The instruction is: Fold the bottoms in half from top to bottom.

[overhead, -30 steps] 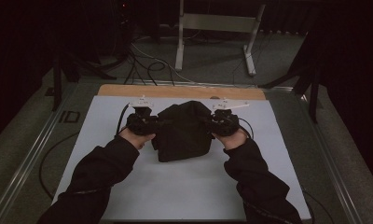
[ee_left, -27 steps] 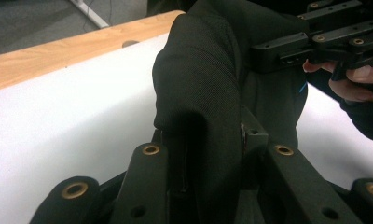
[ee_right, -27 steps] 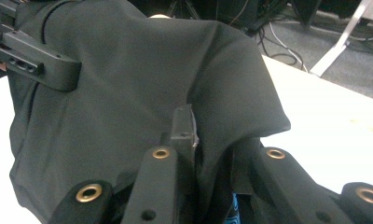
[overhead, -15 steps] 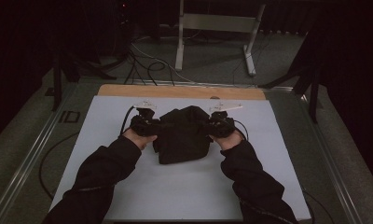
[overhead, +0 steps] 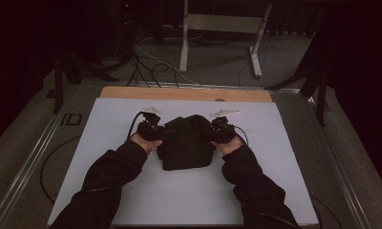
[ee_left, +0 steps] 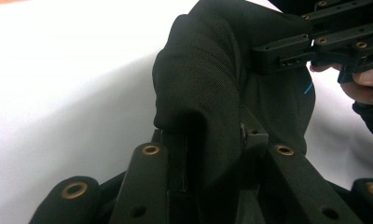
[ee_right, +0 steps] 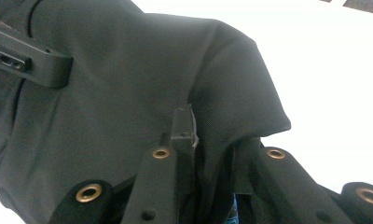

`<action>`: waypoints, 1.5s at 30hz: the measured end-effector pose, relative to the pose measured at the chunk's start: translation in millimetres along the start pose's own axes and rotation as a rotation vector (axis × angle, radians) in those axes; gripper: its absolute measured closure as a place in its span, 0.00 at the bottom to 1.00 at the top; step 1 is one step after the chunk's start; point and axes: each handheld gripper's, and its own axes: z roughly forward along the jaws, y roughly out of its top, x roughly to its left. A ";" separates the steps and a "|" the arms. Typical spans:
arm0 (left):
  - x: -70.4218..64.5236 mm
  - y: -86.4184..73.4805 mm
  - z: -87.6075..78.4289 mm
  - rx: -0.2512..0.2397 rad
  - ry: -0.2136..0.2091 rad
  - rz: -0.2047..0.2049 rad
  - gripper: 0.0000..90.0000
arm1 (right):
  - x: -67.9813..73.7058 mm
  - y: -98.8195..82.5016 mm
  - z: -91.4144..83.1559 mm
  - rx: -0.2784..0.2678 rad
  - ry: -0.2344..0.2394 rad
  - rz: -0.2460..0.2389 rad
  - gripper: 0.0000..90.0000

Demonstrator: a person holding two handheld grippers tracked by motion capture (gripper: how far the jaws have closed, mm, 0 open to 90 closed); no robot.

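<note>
- Black garment (overhead: pixel 186 143) lies bunched at centre frame on the white table sheet (overhead: pixel 108 119).
- Left gripper (overhead: pixel 153 130) is clamped on its left edge.
- Right gripper (overhead: pixel 221 130) is clamped on its right edge.

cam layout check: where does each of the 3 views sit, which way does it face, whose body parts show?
High view: above the person's side, facing forward and down on the white table; both forearms, left claw, right claw.
Left gripper view: on the left claw, along its jaws into the black cloth; opposite claw at upper right.
Right gripper view: on the right claw, facing the cloth.
Shared: the cloth.
</note>
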 end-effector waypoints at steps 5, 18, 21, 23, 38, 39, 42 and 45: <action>5.9 -0.1 5.4 0.004 0.006 -0.013 0.79 | -2.5 0.6 7.4 0.010 -0.017 0.000 0.85; 22.4 -0.9 23.9 0.013 0.040 -0.032 0.77 | -11.2 -1.6 25.3 0.026 -0.040 0.018 0.85; 25.1 0.1 27.6 0.018 0.051 -0.025 0.76 | -13.4 -2.3 28.1 0.033 -0.042 0.018 0.84; 26.9 0.3 30.0 0.021 0.055 -0.032 0.75 | -13.9 -2.6 31.0 0.037 -0.051 0.023 0.84; 34.8 0.5 46.2 0.055 0.103 -0.039 0.71 | -22.0 -5.7 47.5 0.070 -0.081 0.044 0.84; 35.1 0.2 47.3 0.057 0.106 -0.039 0.70 | -22.5 -6.3 48.3 0.073 -0.080 0.044 0.84; 37.3 -0.5 50.1 0.074 0.109 -0.042 0.67 | -23.3 -8.3 51.9 0.082 -0.086 0.042 0.83; 39.6 -1.6 51.0 0.078 0.121 -0.034 0.64 | -24.0 -9.9 54.5 0.084 -0.089 0.034 0.83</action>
